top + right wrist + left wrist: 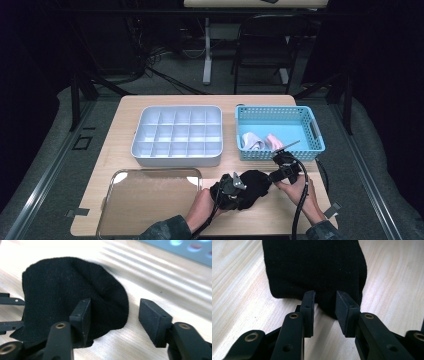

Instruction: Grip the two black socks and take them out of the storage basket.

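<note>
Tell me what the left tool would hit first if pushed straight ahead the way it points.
Most likely the black sock: its near edge already sits between the left tool jaws, lying on the wooden table.

The black sock is a soft, matt knit cloth with a fine ribbed weave, lying on a surface of pale wood grain with a smooth, faintly shiny finish. The tray looks like polished metal, reflective and glossy, while the compartment box is smooth pale plastic and the basket is perforated blue plastic. The left hand-held gripper has matt black jaws with brass-coloured rivets.
</note>
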